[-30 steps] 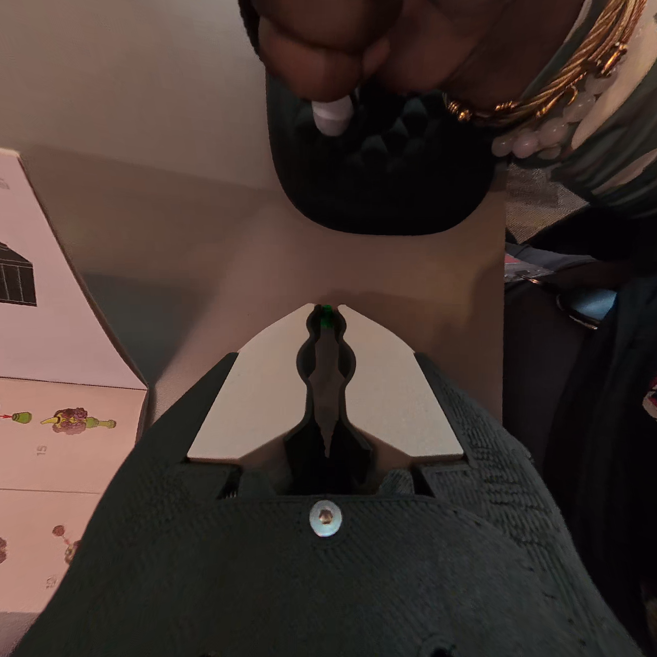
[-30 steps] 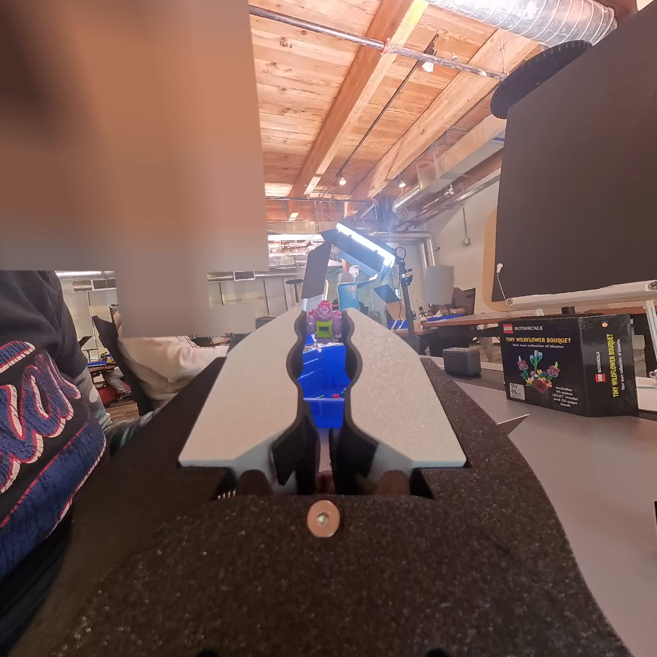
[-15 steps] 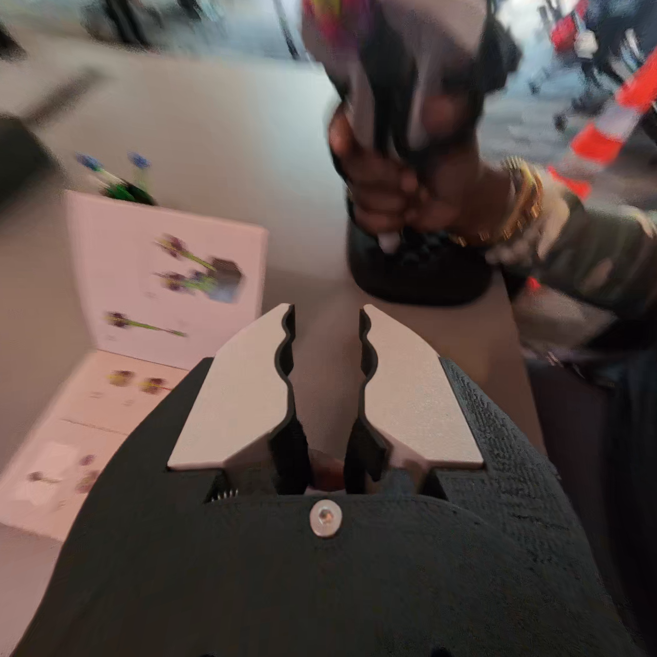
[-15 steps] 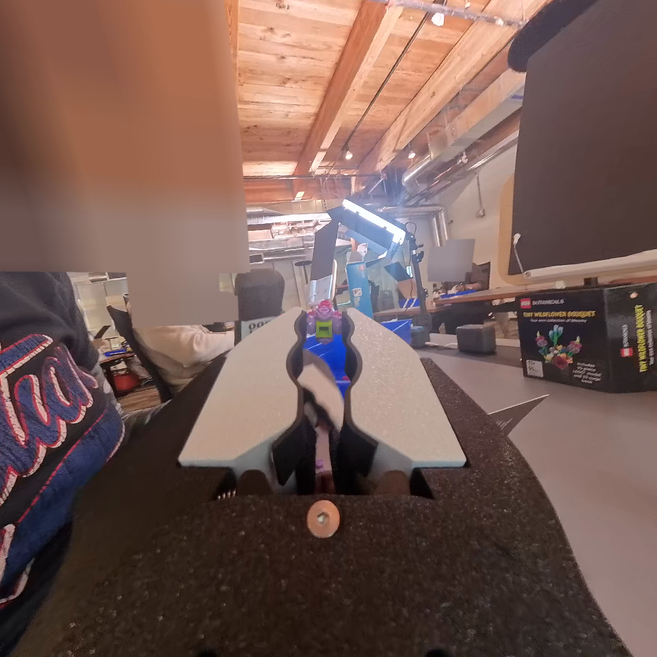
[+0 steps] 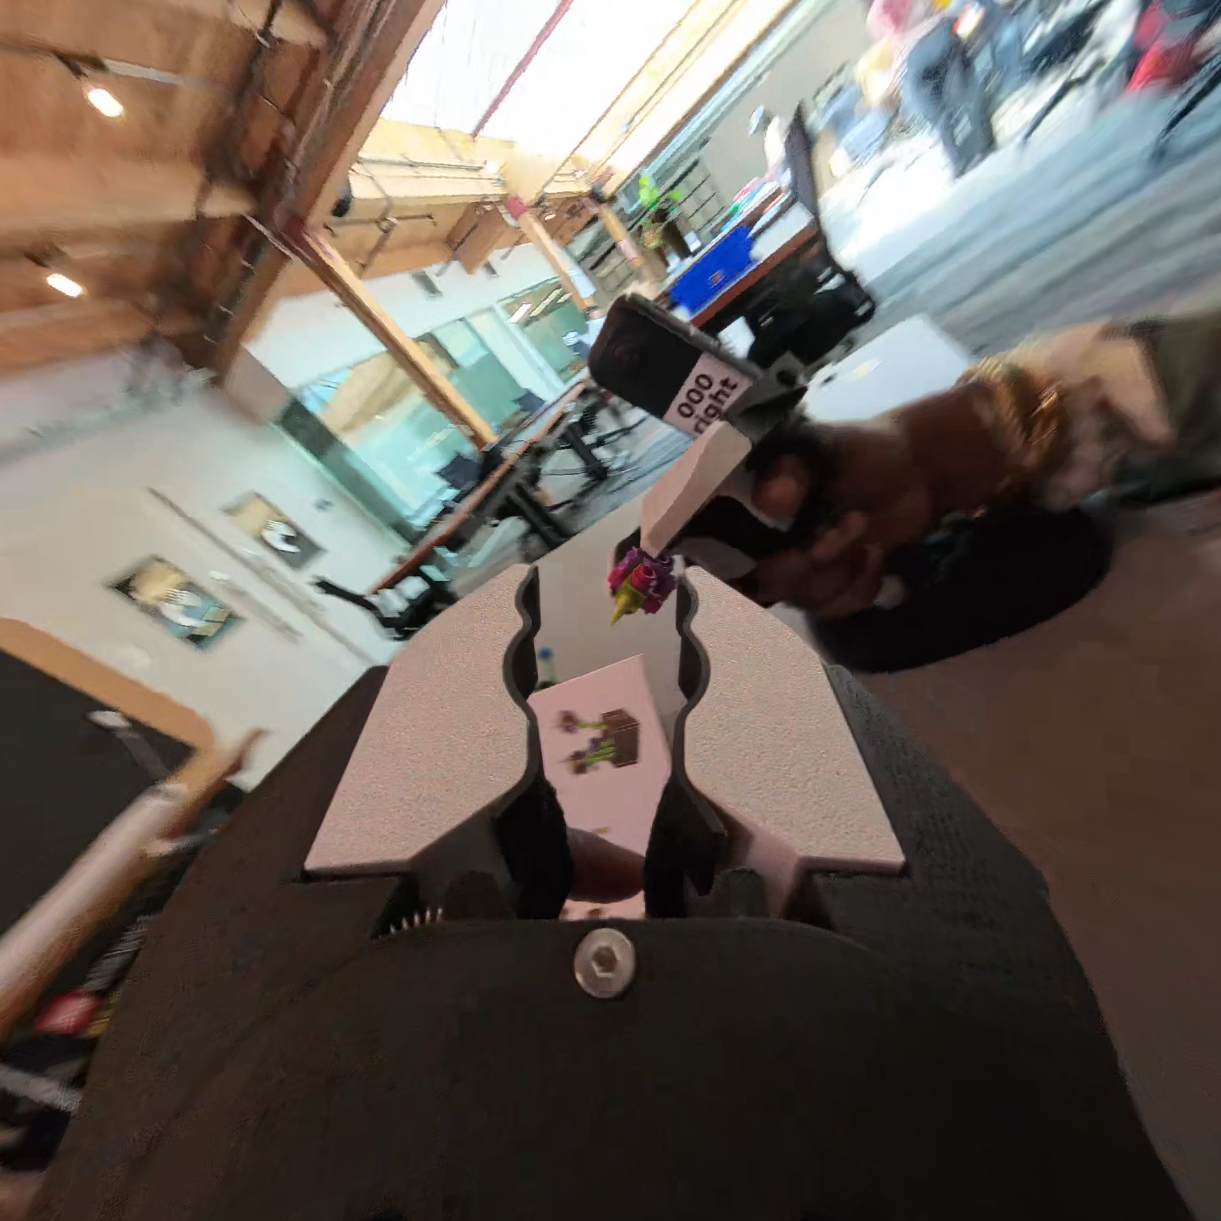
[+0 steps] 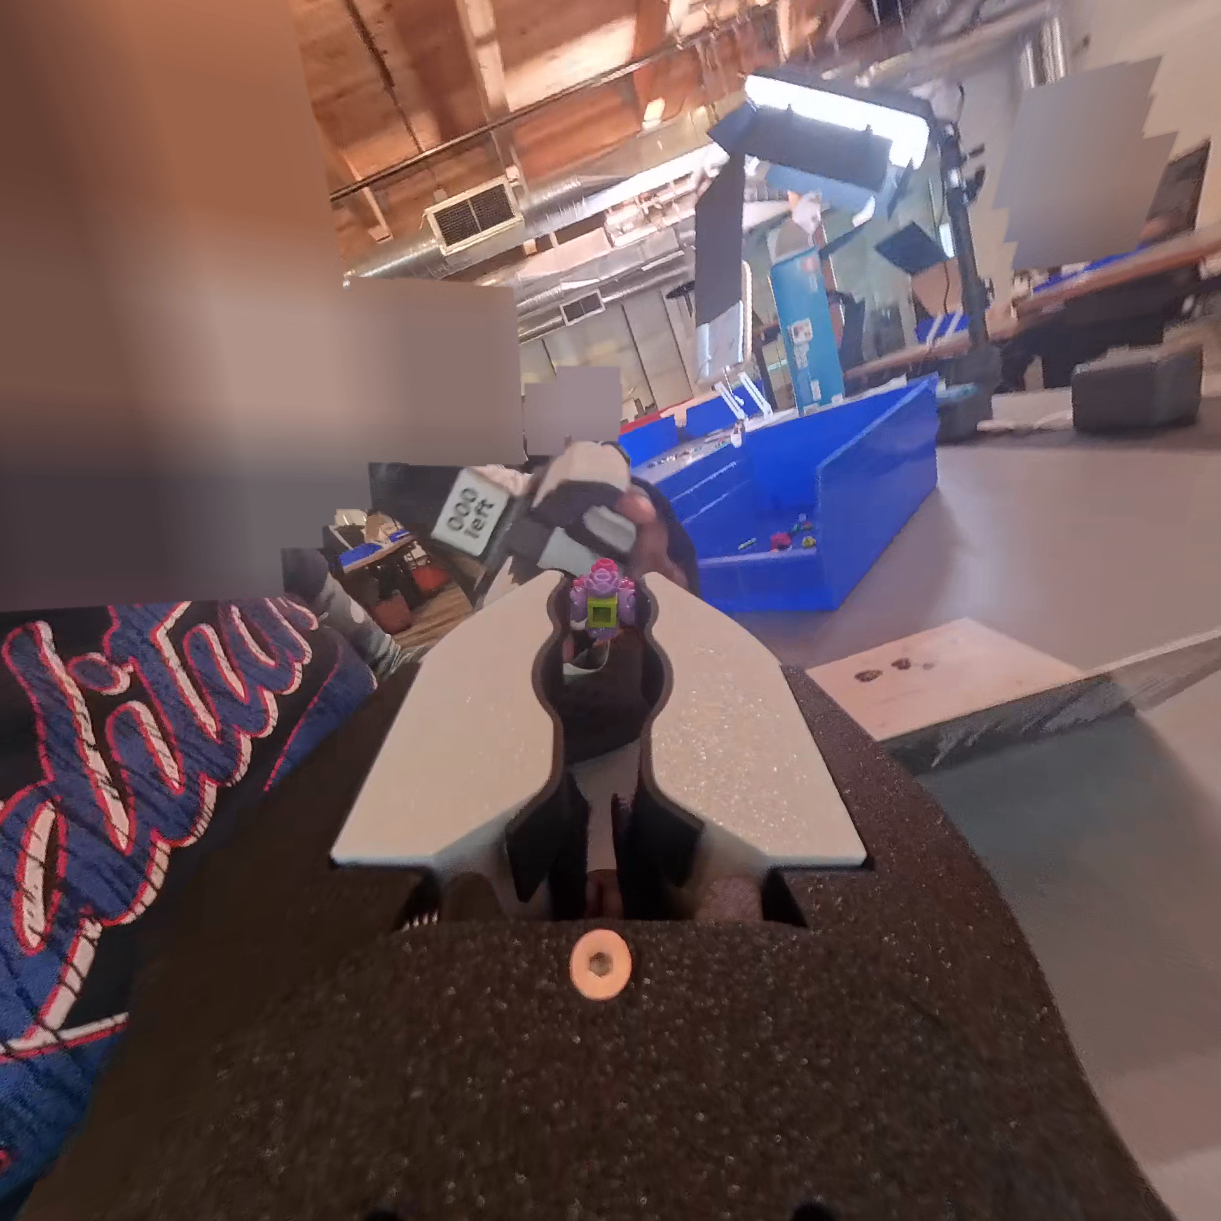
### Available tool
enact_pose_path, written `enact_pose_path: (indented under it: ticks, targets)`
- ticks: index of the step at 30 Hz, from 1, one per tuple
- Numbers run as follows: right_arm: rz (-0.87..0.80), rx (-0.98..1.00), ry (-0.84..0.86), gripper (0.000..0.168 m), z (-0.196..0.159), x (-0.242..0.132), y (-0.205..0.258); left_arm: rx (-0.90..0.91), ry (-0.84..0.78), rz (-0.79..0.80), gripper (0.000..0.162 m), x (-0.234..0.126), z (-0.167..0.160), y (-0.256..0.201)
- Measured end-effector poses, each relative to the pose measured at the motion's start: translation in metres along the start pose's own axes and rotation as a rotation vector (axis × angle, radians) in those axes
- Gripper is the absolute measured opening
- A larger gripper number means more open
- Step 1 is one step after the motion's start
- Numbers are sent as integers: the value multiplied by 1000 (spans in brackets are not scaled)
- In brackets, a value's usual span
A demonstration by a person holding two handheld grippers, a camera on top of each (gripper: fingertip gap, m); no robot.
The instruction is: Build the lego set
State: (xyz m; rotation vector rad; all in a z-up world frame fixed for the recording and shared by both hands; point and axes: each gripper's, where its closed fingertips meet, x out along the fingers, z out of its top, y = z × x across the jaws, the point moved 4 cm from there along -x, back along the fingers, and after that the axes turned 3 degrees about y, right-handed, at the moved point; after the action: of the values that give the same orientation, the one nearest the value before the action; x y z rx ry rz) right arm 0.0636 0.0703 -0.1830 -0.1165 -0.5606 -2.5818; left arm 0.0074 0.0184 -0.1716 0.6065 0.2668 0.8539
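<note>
Having let go of the green piece and swung upward, left gripper [image 5: 604, 604] spread empty beside right gripper [image 6: 600, 604], pinching purple flower [image 6: 600, 604], probably awaiting handover or joining.

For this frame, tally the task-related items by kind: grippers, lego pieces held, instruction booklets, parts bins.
Grippers: 2, the left gripper open and empty, the right gripper shut on a flower.
Held lego pieces: 1, a purple lego flower with a lime green base.
Instruction booklets: 1, an open instruction booklet on the table.
Parts bins: 1, a blue bin holding loose pieces.
Total: 5
</note>
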Motion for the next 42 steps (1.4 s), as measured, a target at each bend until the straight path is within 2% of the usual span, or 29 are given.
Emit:
enact_pose_path:
  ticks: [2,4,8,16,21,24,26,31,34,39,42]
  targets:
    - [0,89,21,18,-2,1,-7,181,46,81,43,-1,-3,1]
    - [23,188,45,18,-4,3,-11,273,84,99,43,1,-8,-2]
    - [83,319,120,18,-10,7,-13,317,126,77,37,6,-15,-7]
    - [126,376,165,18,-14,10,-13,333,159,28,21,6,-20,-15]
    - [139,401,181,18,-16,11,-13,326,161,13,21,5,-20,-16]
    - [155,413,204,18,-19,12,-12,290,160,6,27,6,-21,-16]
    - [154,409,210,18,-20,12,-11,287,169,-18,20,5,-22,-19]
    - [145,384,200,19,-20,13,-12,236,200,-23,20,4,-23,-19]
    - [167,333,113,32,-12,8,-9,161,203,12,20,3,-22,-12]
    - [122,210,-120,34,11,-12,-9,-42,159,55,20,-9,-18,11]
    - [45,98,-128,36,13,-13,-10,-208,87,51,20,-22,-19,22]
